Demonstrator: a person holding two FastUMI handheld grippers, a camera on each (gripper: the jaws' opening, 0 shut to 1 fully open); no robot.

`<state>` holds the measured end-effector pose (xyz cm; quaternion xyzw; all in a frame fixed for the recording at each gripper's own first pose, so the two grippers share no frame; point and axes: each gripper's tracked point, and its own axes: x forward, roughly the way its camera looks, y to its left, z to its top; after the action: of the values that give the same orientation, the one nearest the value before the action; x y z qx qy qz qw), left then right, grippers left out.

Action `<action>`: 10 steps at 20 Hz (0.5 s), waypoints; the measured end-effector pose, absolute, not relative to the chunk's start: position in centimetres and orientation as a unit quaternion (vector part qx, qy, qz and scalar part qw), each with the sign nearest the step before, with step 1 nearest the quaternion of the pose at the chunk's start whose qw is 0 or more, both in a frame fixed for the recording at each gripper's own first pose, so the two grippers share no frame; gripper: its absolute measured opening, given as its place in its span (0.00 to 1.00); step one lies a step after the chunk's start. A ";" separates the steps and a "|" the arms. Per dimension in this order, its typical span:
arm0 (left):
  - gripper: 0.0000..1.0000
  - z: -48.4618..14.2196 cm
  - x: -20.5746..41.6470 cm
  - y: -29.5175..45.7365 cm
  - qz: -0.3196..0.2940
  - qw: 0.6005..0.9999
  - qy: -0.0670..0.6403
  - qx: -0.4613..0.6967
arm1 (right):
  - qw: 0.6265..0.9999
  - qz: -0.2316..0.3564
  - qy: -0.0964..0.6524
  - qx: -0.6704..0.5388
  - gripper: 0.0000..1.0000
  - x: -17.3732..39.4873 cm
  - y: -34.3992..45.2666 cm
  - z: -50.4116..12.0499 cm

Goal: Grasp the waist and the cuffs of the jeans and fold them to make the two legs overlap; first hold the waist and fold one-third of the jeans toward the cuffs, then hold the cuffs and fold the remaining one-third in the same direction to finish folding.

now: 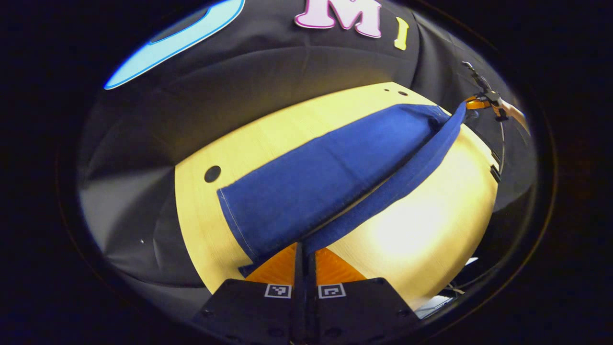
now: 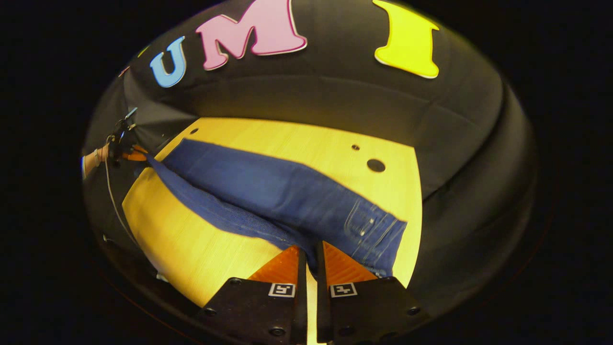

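Blue jeans (image 1: 316, 177) lie lengthwise on the pale wooden table (image 1: 421, 230). One leg rests flat; the other leg's edge is lifted off the table and pulled taut between the two grippers. My left gripper (image 1: 305, 250) is shut on the cuff end of that raised leg. In the right gripper view the waist end with a back pocket (image 2: 371, 225) lies near me, and my right gripper (image 2: 310, 254) is shut on the waist of the jeans (image 2: 268, 191). The right gripper (image 1: 483, 101) appears far off in the left gripper view, the left gripper (image 2: 125, 148) far off in the right gripper view.
Round holes (image 2: 376, 165) dot the tabletop near its far edge, one more hole (image 1: 212, 173) by the cuff end. The black cloth wall (image 2: 335, 100) rises close behind the table. A hand and a cable (image 2: 98, 155) trail from the far gripper.
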<state>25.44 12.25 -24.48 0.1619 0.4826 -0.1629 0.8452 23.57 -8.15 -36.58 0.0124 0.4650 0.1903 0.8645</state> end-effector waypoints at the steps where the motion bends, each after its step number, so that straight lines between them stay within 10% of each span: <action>1: 0.06 -24.6 26.9 12.4 -0.149 0.847 0.484 0.162 | 0.871 0.174 0.459 0.018 0.12 25.5 -8.1 -37.6; 9: 0.08 -30.7 37.2 13.4 -0.046 0.870 0.477 0.117 | 0.880 0.054 0.466 0.077 0.11 34.4 -6.4 -48.9; 10: 0.20 -31.5 38.2 13.6 -0.034 0.877 0.467 0.106 | 0.878 0.046 0.471 0.077 0.11 34.6 -6.2 -50.1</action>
<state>38.23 13.55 -31.51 0.1065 0.4671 -0.0343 0.8771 34.61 -6.21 -50.14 0.0770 0.4706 0.0463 0.8778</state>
